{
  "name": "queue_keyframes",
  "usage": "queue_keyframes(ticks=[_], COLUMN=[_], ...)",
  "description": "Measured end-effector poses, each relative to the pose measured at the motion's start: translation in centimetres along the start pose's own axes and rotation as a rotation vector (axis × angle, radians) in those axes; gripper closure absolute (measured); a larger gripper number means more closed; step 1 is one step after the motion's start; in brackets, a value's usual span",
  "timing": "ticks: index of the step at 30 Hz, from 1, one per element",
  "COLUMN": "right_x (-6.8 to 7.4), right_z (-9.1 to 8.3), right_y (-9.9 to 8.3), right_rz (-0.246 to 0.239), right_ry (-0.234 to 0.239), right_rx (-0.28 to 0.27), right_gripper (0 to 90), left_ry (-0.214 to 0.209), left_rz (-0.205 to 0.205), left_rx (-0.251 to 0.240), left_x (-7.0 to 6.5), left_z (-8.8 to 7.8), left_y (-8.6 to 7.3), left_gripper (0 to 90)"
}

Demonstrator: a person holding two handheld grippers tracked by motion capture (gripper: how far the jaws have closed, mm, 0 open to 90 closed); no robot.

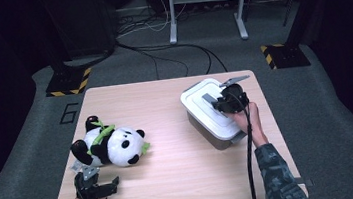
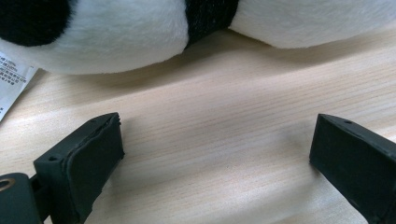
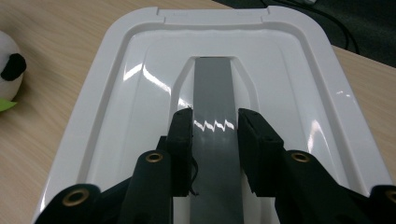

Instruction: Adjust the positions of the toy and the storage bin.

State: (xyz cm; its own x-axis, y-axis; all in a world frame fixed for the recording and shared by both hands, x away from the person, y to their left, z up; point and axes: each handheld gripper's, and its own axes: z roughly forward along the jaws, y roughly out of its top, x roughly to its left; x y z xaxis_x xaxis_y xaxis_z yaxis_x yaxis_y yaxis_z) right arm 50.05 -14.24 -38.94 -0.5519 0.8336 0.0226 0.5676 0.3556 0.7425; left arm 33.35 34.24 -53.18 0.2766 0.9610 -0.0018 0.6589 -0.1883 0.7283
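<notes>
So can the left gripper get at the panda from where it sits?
Probably yes. The left gripper rests on the table just short of the panda, its jaws open and pointing at the plush body, with bare wood between them. The right gripper is off gripping the box lid's handle.

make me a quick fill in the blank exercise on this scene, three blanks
1. The right gripper is shut on the grey ____ of the white lid.
2. The left gripper has its jaws ____ over bare table.
3. The plush toy lying near the left gripper is a ____.

Missing words: handle; open; panda
</notes>
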Motion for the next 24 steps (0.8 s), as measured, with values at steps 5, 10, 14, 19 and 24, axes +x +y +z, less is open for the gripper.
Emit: queue_keyframes(ticks=[5,10,14,19,24], right_x=[0.3,0.4,1.2,2.2,3.9], right_z=[-0.3,-0.3,-0.4,-0.2,0.2], right_y=[-0.2,-0.4,-0.4,-0.3,0.0], right_rz=[-0.012,-0.021,-0.015,-0.043,-0.072], right_ry=[0.019,0.049,0.075,0.087,0.102], right_rx=[0.002,-0.003,0.005,0.003,0.009], right_gripper=[66.7,66.7,66.7,66.7,66.7], left_ry=[0.000,0.000,0.000,0.001,-0.002], left_rz=[-0.001,0.000,0.000,0.000,0.000], left_rx=[0.000,0.000,0.000,0.002,0.002], left_x=[0.0,0.0,0.0,0.0,0.0], left_z=[0.0,0.0,0.0,0.0,0.0], left_y=[0.0,0.0,0.0,0.0,0.0], left_gripper=[2.5,2.5,2.5,2.5,2.6])
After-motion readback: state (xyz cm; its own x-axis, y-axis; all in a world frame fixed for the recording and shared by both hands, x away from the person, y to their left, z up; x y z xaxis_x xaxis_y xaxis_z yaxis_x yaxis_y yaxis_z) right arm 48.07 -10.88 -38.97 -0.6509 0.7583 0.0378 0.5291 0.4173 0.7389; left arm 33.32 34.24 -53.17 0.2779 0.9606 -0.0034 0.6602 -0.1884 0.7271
